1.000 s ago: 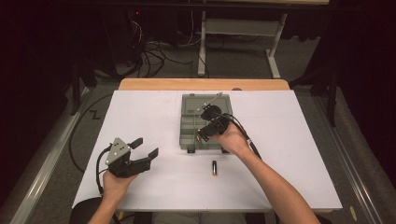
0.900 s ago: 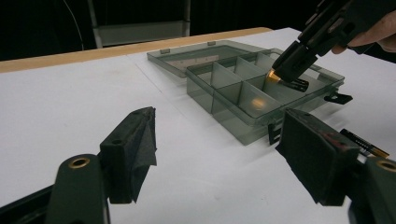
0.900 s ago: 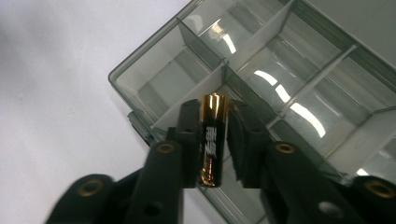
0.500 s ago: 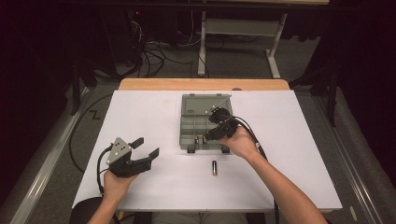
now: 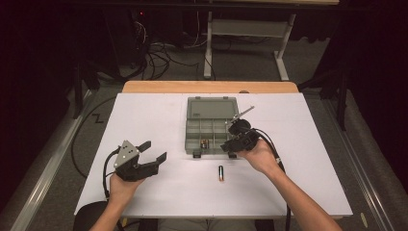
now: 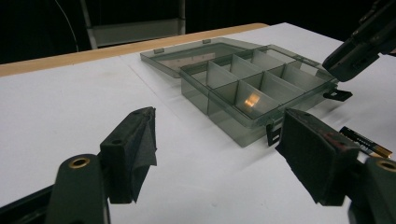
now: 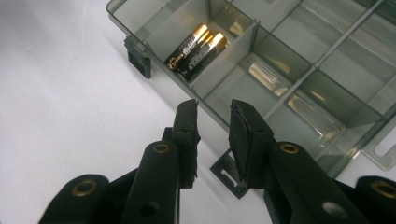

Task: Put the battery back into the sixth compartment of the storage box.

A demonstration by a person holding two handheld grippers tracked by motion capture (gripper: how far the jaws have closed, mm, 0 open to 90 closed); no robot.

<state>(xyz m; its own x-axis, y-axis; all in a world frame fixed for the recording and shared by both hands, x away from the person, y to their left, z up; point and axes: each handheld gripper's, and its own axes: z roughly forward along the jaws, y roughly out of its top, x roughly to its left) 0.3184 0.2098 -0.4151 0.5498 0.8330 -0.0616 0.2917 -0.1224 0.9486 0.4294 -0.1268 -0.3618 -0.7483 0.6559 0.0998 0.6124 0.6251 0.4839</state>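
Note:
A smoky grey organizer box [image 5: 192, 130] lies open mid-table, its lid flat behind it. Two batteries [image 7: 196, 46] rest side by side in a front compartment [image 5: 204, 143]. Another battery [image 5: 221, 172] lies loose on the white table in front of the box, also visible in the left gripper view [image 6: 366, 142]. My right gripper [image 5: 230, 144] hovers at the box's front right corner, over the rim beside a latch [image 7: 215, 109]. Its jaws have just been opening slightly and hold nothing between them. My left gripper [image 5: 155, 150] rests wide open and empty left of the box [image 6: 219, 121].
The white table [image 5: 312, 144] has a wooden strip along its far edge. Cables and a metal stand sit on the dark floor beyond. The box's other compartments [image 6: 261, 88] hold nothing. Each gripper trails a black cable toward the person.
My right gripper has slid right and a little nearer, from over the box's middle to its front right corner. The left gripper has stayed put.

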